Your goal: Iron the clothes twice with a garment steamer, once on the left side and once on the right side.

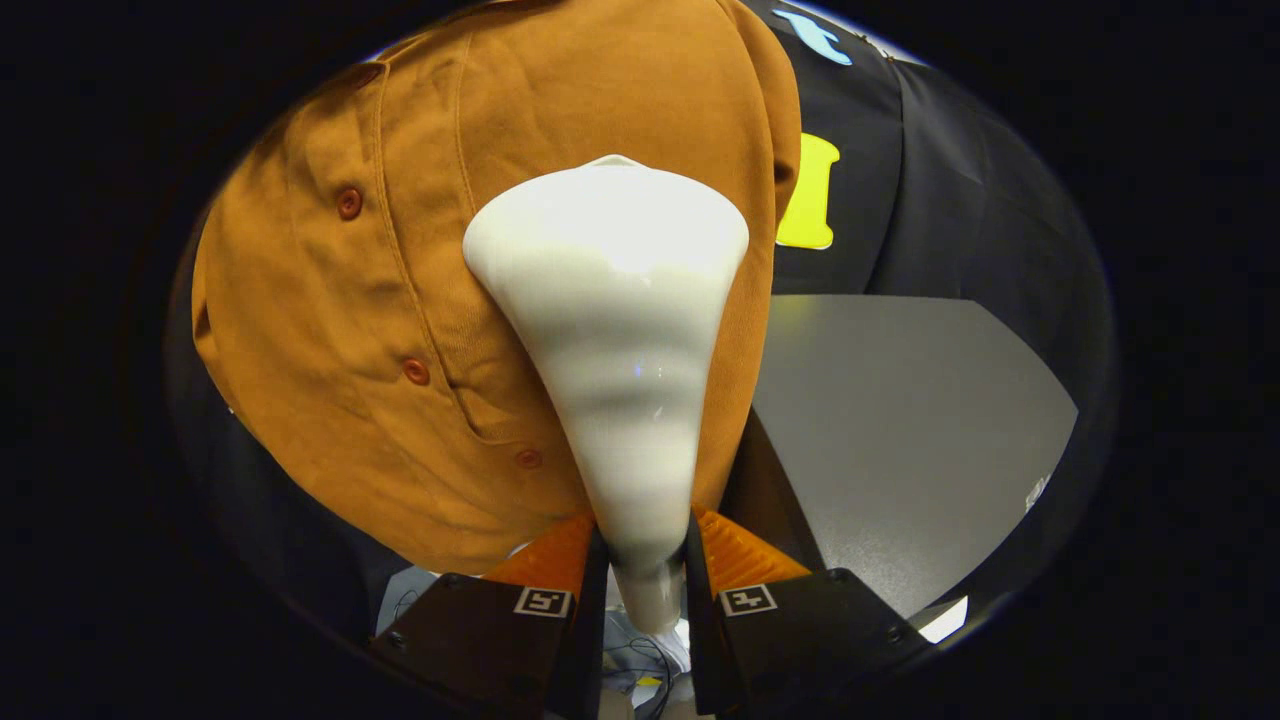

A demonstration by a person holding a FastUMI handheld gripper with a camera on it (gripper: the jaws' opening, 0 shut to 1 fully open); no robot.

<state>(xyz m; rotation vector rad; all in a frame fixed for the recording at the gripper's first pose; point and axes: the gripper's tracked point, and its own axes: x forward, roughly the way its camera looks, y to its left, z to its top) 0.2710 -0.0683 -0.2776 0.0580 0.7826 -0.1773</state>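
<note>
Steamer (612, 330), white and cone-shaped, was held betw. the two fingers (545, 565) of the gripper (645, 565). Jaws were clamped on its narrow neck, one finger on each side, both pressing on it. From the fingers the body of the steamer widened upward to a broad flat head, w/ a small point at the top edge. Some light reflections were on the smooth plastic, approx. at the middle of the body.

Head of the steamer was against the shirt (400, 300), or very close to it; contact I could not tell for sure. This garment was of brown-orange cloth, hanging just beyond the fingers. The steamer covered the right part of the shirt front, beside the button strip. Three buttons (349, 203) of similar brown-red colour were in a line down the strip, left of the steamer, the lowest one near the neck of the steamer. A seam ran parallel to the buttons, and a pocket edge was visible just left of the steamer body. The cloth had soft folds near the lower hem.

Right of the shirt was a grey flat surface (900, 430), prob. a bench top, well apart from the steamer. Behind everything was the black cloth wall (960, 200) of the booth. Below, betw. the fingers, some cables (640, 665) and white things were seen, too small to tell what.
</note>
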